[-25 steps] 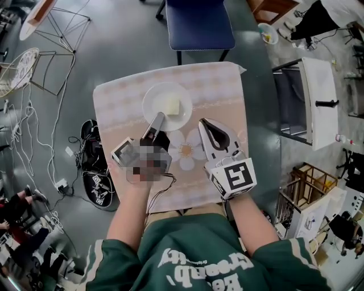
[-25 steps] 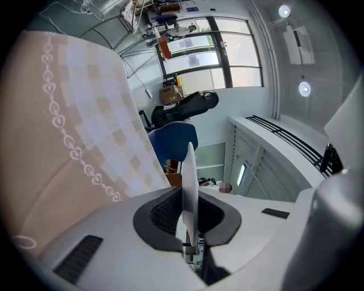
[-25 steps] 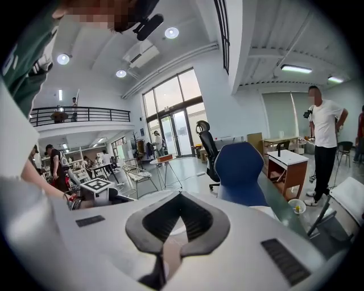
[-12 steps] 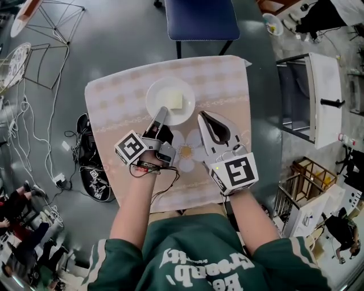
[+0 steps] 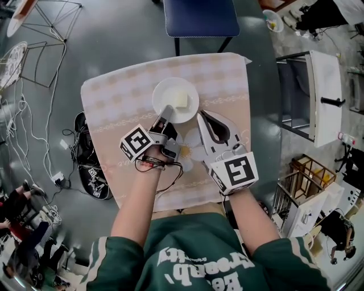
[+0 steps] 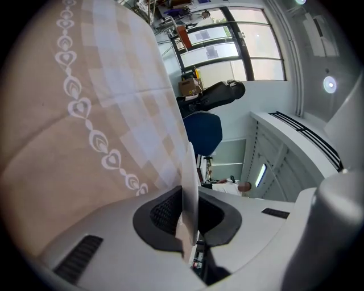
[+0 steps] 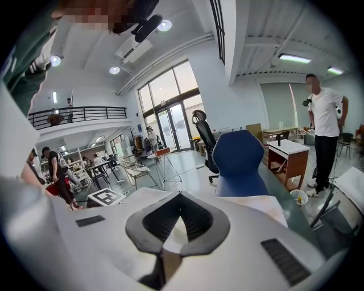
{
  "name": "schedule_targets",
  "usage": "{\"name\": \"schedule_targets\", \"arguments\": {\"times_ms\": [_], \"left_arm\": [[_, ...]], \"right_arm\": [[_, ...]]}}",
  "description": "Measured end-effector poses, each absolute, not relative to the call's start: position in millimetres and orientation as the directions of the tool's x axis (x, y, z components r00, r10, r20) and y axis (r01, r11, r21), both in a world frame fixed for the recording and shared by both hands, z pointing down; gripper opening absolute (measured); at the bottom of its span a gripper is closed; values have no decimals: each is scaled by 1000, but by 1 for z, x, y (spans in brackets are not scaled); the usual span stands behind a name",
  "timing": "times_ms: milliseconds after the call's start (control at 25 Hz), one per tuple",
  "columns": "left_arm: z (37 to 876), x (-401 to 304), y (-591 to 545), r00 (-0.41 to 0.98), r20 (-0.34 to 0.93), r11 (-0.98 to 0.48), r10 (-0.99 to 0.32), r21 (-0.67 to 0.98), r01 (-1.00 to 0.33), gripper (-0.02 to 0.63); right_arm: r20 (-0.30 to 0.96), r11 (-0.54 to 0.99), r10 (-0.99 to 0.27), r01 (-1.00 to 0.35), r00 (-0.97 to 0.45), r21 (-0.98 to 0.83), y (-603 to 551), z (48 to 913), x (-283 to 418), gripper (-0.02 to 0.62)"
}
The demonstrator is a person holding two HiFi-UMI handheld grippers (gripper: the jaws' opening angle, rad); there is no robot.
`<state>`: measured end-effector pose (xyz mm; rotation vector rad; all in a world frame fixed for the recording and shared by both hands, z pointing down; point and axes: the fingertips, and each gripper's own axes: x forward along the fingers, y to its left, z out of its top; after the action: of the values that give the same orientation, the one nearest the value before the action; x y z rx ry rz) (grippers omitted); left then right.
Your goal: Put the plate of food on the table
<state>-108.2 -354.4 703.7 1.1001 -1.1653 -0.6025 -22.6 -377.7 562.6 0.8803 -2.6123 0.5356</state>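
Note:
A white plate (image 5: 168, 93) with a pale yellow piece of food (image 5: 181, 100) lies at the middle of the far half of the table, over its beige checked cloth (image 5: 114, 108). My left gripper (image 5: 166, 110) is shut on the plate's near rim. In the left gripper view the rim (image 6: 190, 182) stands edge-on between the pads, with the cloth (image 6: 68, 142) close beside it. Whether the plate rests on the cloth I cannot tell. My right gripper (image 5: 201, 118) hovers just right of the plate, shut and holding nothing (image 7: 180, 196).
A blue chair (image 5: 200, 17) stands at the table's far side. Shoes and cables (image 5: 91, 170) lie on the floor to the left. A white cabinet (image 5: 324, 96) stands to the right. A person in a white shirt (image 7: 324, 131) stands far off.
My left gripper has sunk toward the cloth with the plate still in its grip. The right gripper has dropped a little beside it.

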Motion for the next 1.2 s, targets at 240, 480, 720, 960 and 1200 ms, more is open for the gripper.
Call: {"name": "schedule_targets", "arguments": {"times_ms": [240, 480, 720, 960, 1200], "left_arm": [[714, -109, -350, 334, 480, 436, -811, 877, -201, 31], [727, -114, -344, 325, 600, 505, -731, 796, -335, 43], [723, -116, -339, 289, 623, 511, -727, 772, -378, 123], [723, -118, -333, 261, 623, 522, -737, 771, -365, 138], [720, -122, -321, 244, 635, 547, -733, 763, -345, 139]], "right_arm": [[438, 723, -507, -643, -742, -252, -379, 570, -16, 15], [442, 719, -498, -640, -746, -271, -378, 574, -15, 15], [427, 707, -495, -637, -757, -309, -380, 571, -16, 15], [433, 692, -498, -645, -751, -323, -378, 572, -14, 15], [436, 699, -492, -641, -753, -317, -371, 564, -18, 15]]}}
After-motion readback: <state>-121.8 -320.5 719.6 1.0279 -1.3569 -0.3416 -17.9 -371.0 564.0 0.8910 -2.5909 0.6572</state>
